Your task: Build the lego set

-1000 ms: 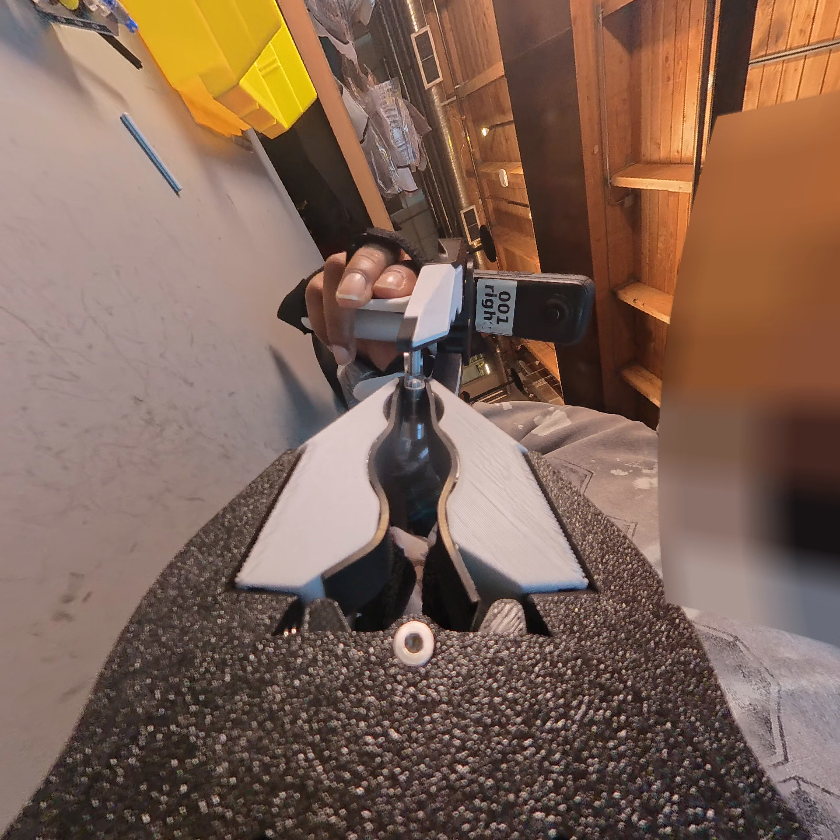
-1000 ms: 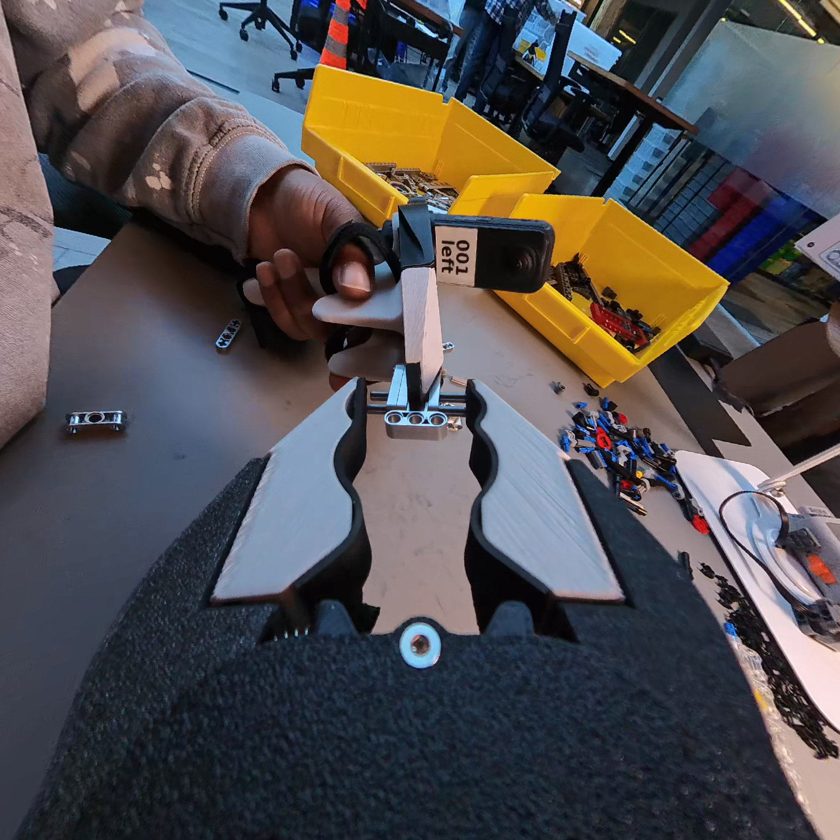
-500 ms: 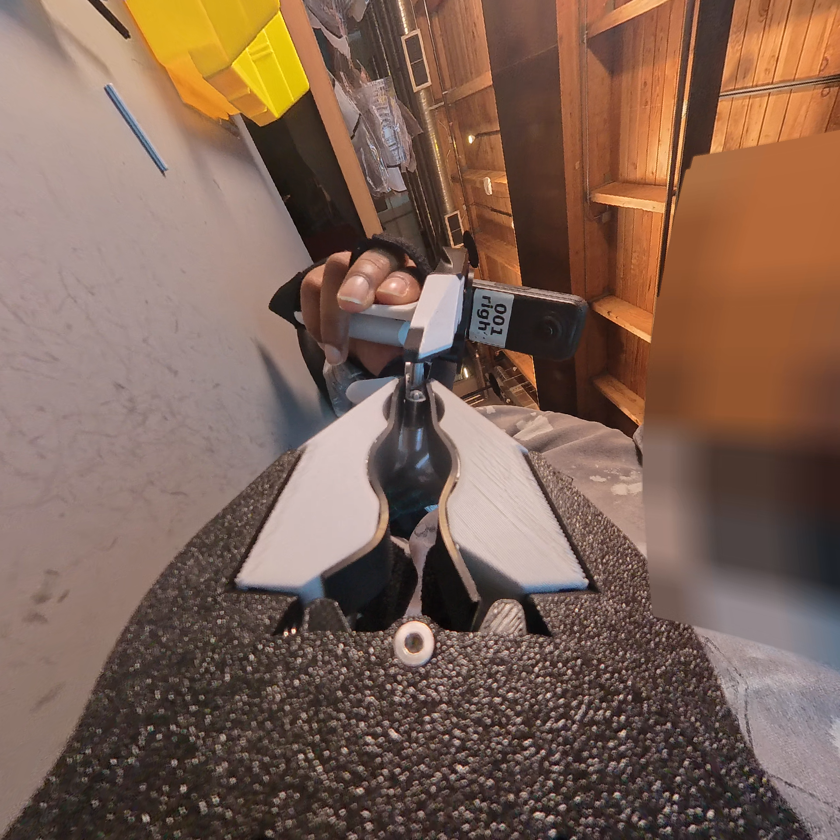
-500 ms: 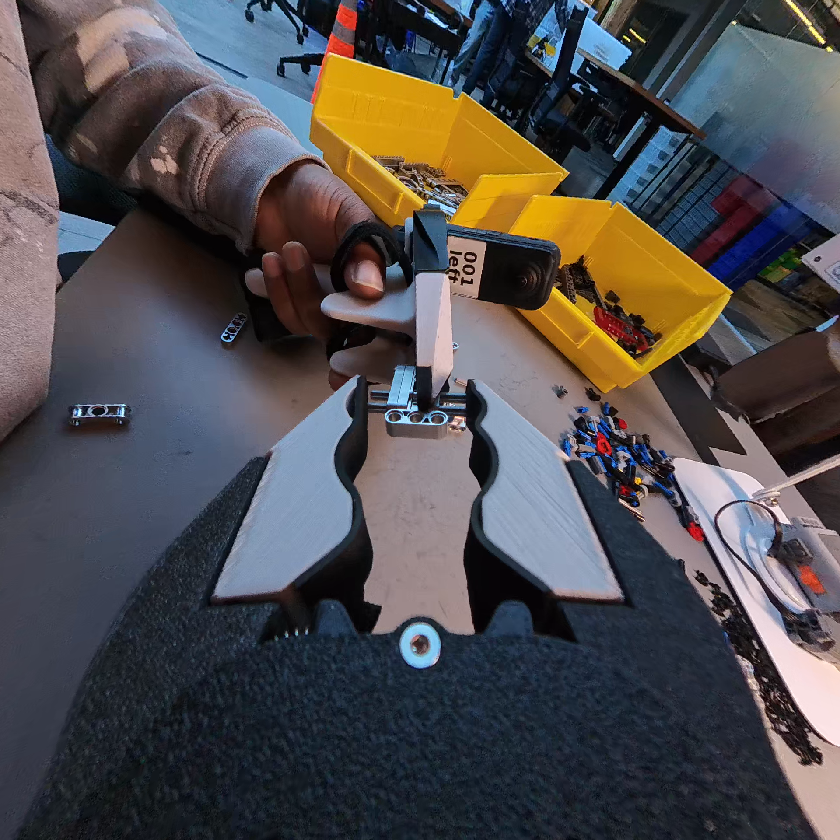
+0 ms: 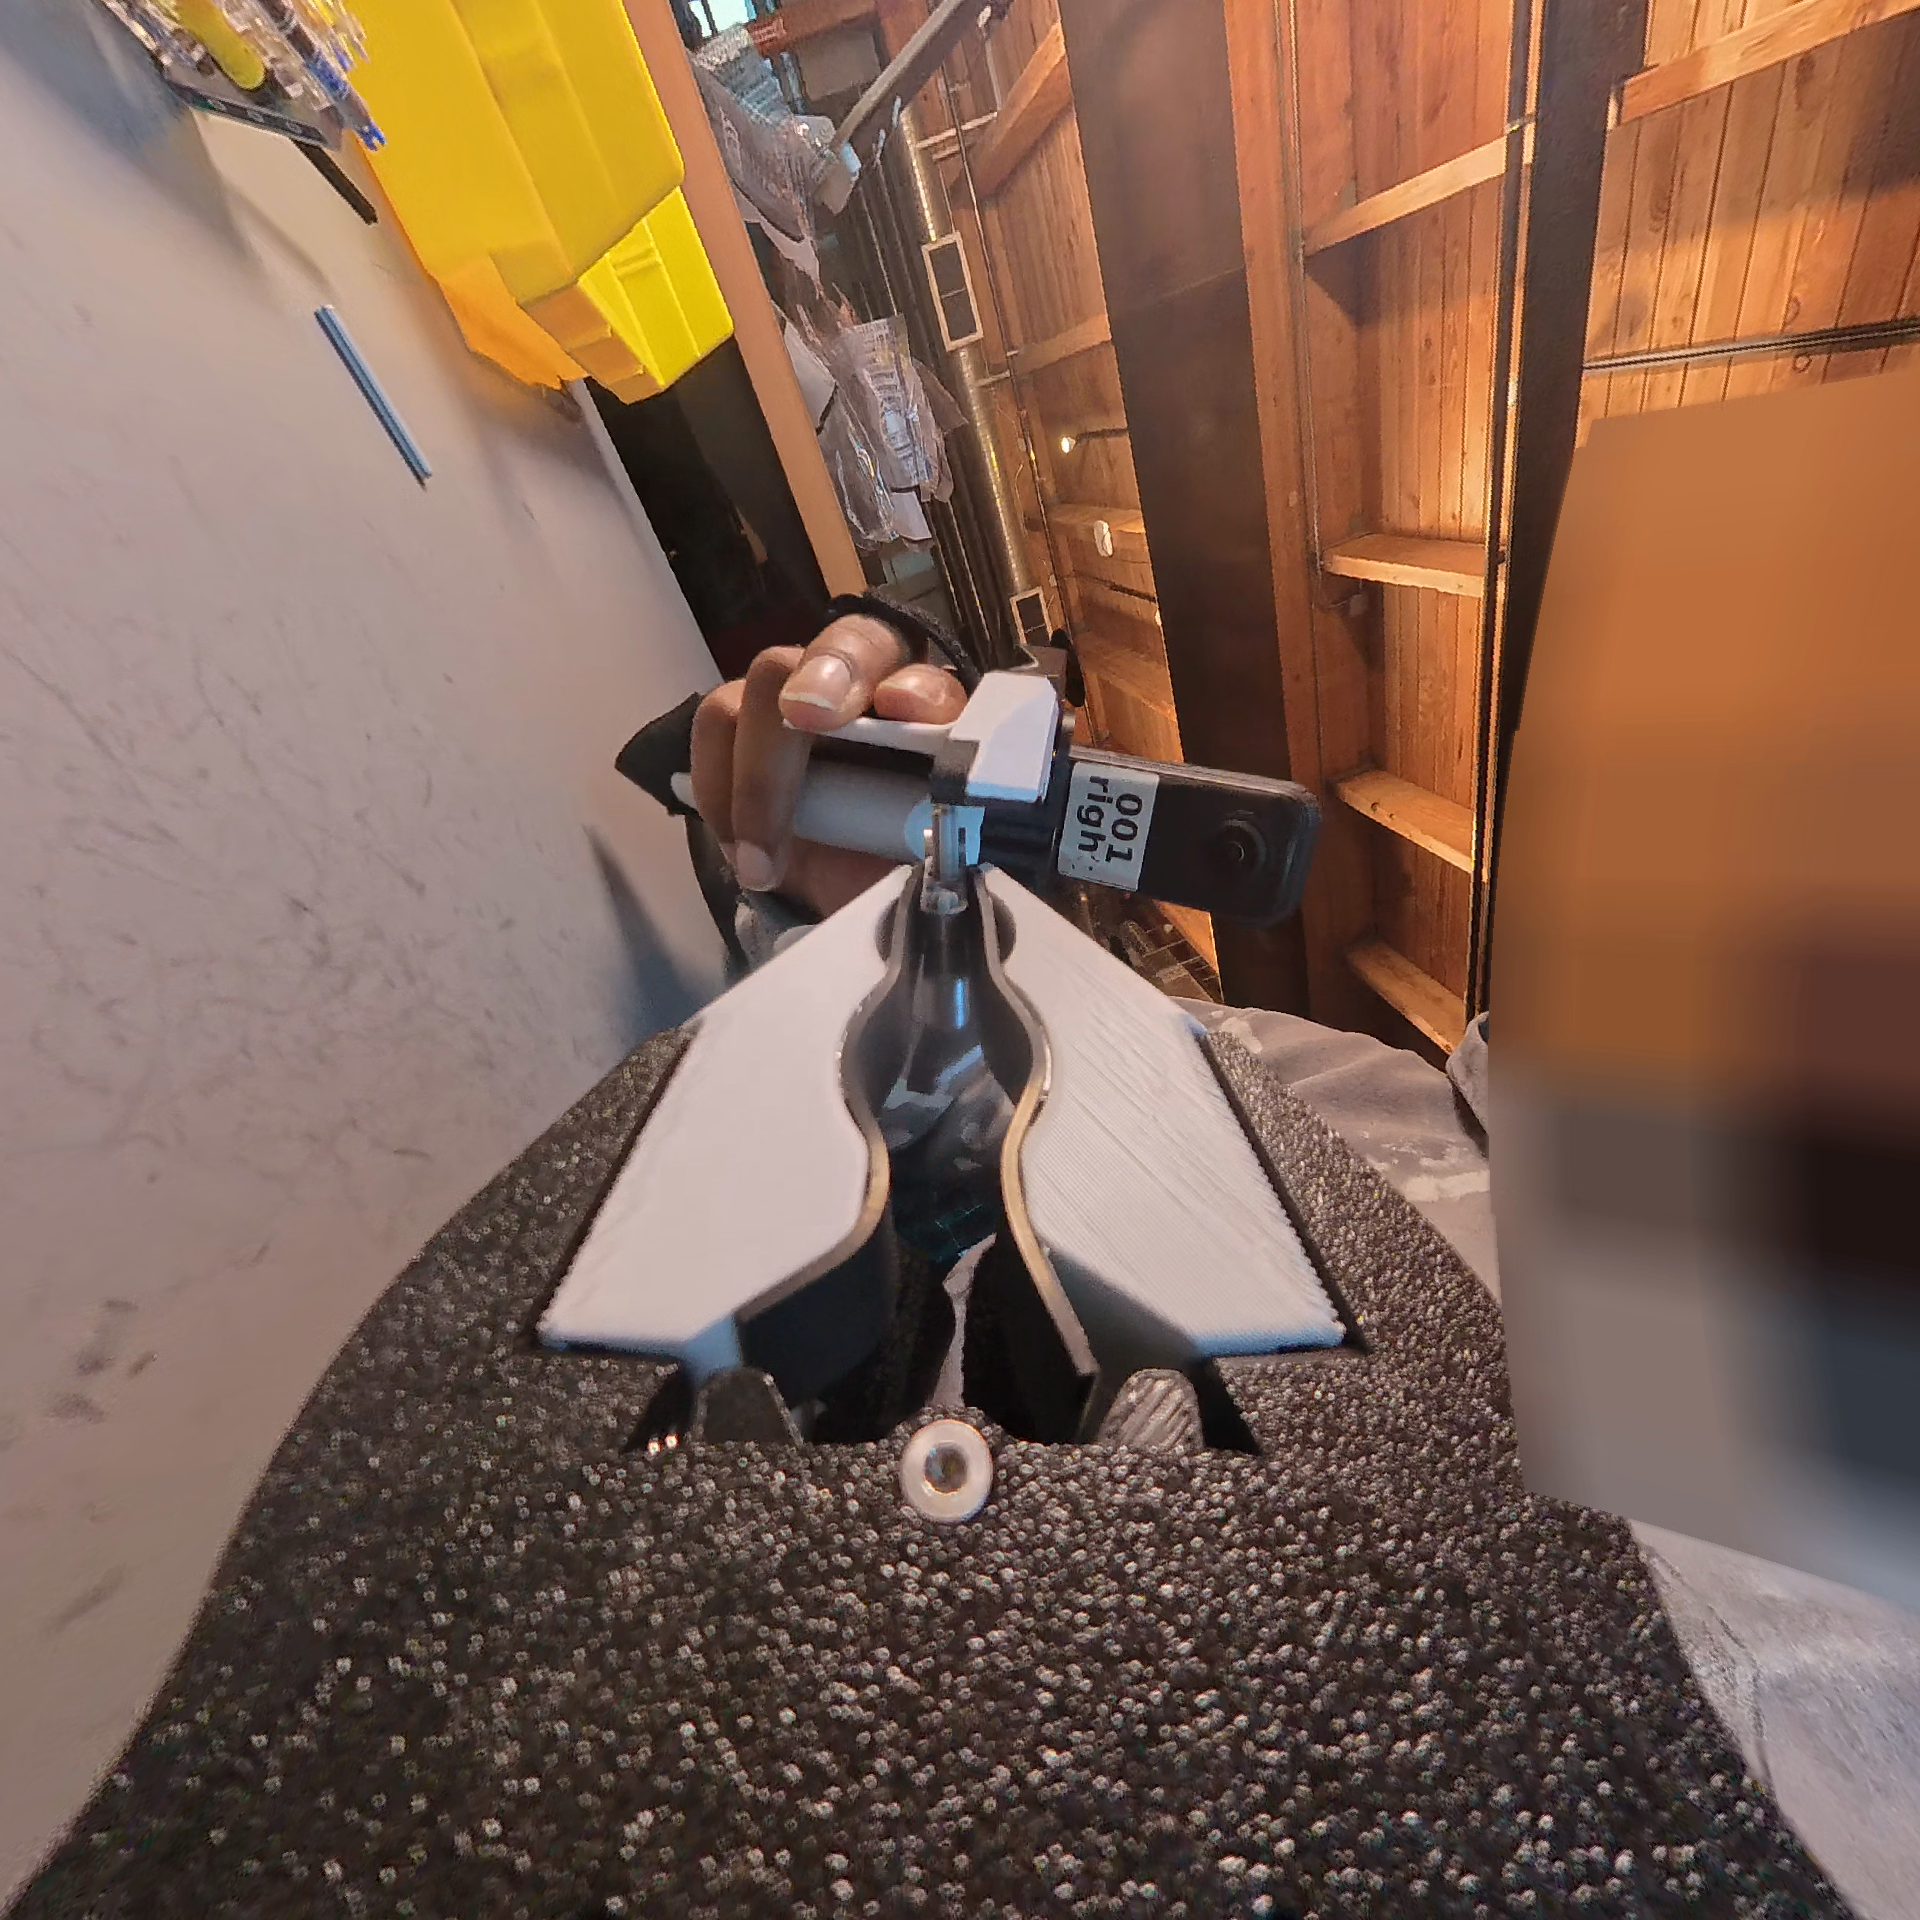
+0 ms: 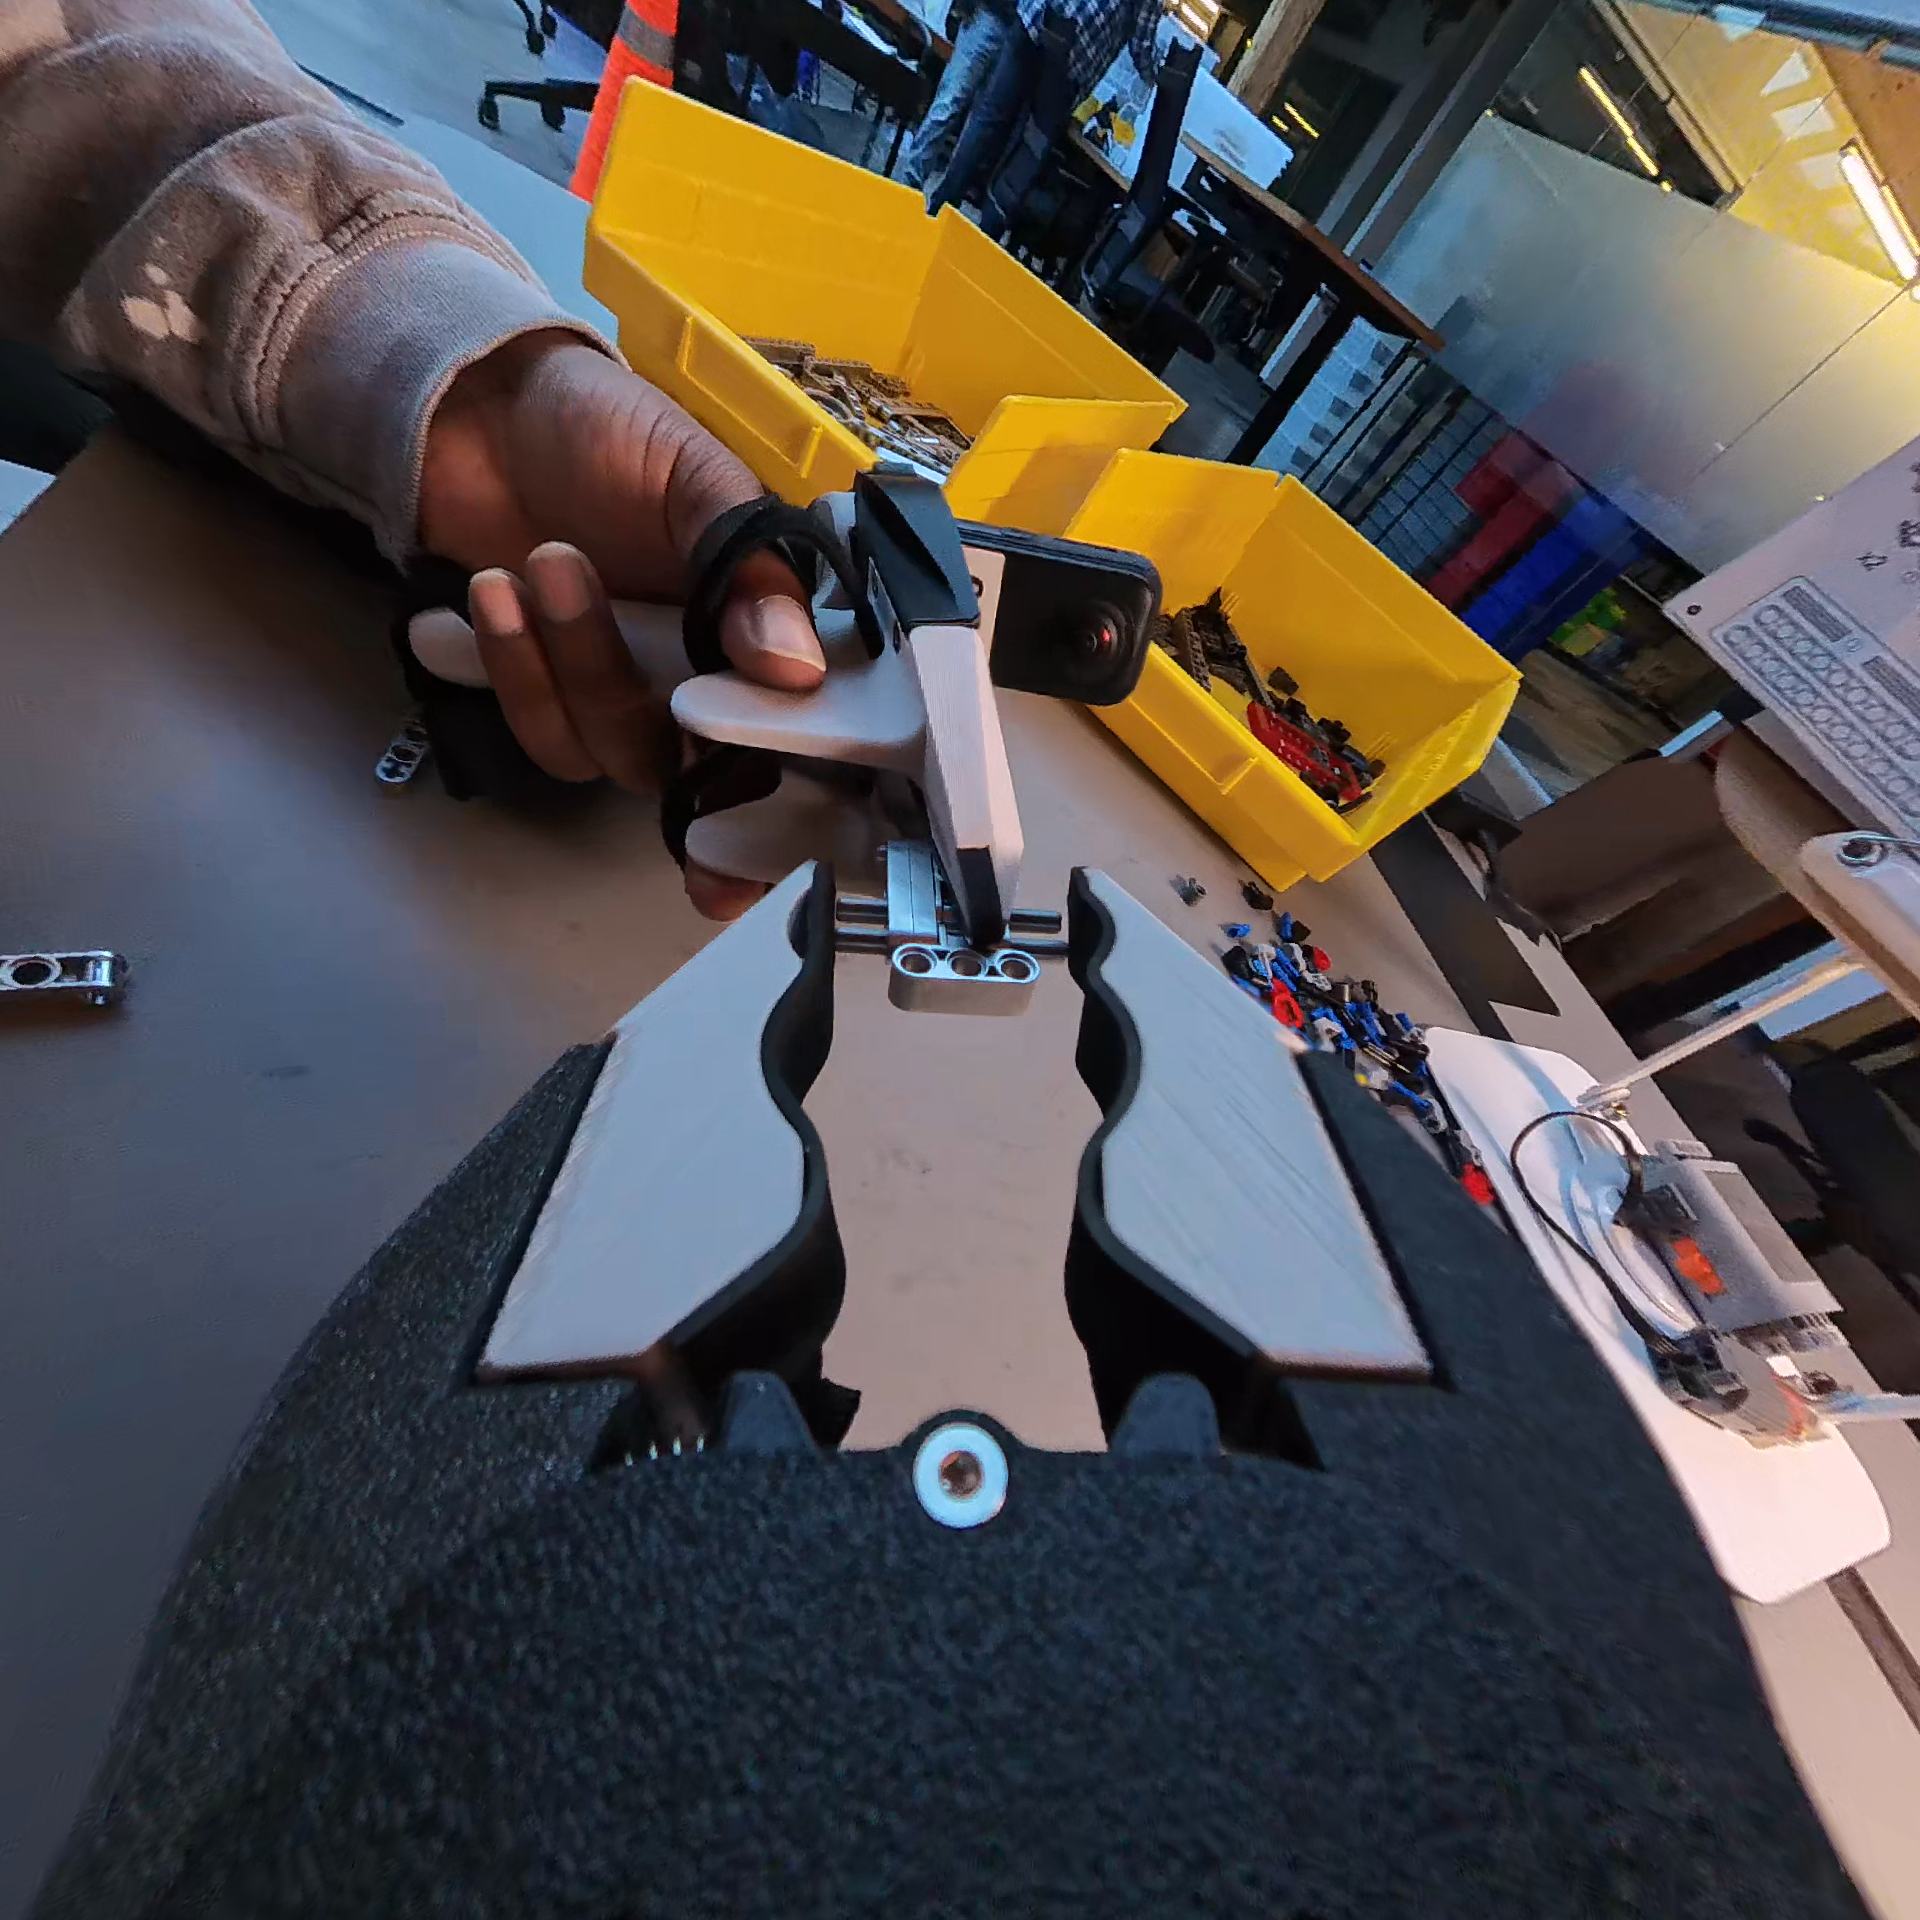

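A small grey beam assembly (image 6: 964, 971) with two black axles through it hangs above the brown table (image 6: 260, 1091). My left gripper (image 5: 948, 883) is shut on the top of the assembly (image 5: 943, 847). In the right wrist view it comes down from above (image 6: 987, 904), held by a hand (image 6: 582, 582). My right gripper (image 6: 951, 920) straddles the assembly, its fingertips pressed on the two ends of the axles. In the left wrist view the right gripper (image 5: 961, 800) faces me, held by another hand (image 5: 790, 748).
Two yellow bins (image 6: 852, 281) (image 6: 1351, 623) of parts stand at the back. A pile of small blue, black and red pins (image 6: 1320, 997) lies to the right, beside a white tray (image 6: 1766, 1507) with a motor. Loose grey beams (image 6: 57, 977) (image 6: 403, 750) lie to the left. My two grippers' fingertips are within a few centimetres of each other.
The left gripper has tilted, so its camera now points more toward my right gripper. Both grippers keep their hold on the assembly, which has stayed between the right fingertips.
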### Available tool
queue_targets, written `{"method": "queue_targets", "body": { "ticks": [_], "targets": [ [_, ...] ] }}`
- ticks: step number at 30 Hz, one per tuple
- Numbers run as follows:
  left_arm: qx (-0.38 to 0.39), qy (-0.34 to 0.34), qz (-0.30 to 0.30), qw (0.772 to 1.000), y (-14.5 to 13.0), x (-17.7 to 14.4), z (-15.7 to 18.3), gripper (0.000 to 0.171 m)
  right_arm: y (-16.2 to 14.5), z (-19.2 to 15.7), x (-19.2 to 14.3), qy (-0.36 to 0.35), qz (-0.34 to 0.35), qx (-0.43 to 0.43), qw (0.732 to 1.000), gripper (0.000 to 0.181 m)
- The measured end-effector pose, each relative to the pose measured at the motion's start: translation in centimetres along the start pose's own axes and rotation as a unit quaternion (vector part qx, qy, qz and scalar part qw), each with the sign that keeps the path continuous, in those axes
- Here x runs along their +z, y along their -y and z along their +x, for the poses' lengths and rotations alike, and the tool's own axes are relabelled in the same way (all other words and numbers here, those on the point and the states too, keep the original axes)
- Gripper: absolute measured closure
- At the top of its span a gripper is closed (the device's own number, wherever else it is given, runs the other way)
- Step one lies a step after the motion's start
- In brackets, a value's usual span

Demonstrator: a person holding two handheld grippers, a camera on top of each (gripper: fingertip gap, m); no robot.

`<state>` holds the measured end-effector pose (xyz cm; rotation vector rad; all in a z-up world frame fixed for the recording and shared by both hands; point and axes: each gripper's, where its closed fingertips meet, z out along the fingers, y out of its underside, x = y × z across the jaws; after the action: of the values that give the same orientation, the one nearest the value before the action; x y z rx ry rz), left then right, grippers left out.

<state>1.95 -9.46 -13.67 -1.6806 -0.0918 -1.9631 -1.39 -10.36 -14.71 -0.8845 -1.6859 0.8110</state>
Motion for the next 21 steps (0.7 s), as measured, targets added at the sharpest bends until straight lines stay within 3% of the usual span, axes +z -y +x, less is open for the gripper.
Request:
{"method": "queue_targets", "body": {
  "ticks": [21],
  "targets": [
    [0.010,-0.025,0.020,0.999,-0.2,0.4,1.3,0.166,1.8,0.0,-0.8,0.022,0.071,0.039,0.996,0.138]
  ]
}}
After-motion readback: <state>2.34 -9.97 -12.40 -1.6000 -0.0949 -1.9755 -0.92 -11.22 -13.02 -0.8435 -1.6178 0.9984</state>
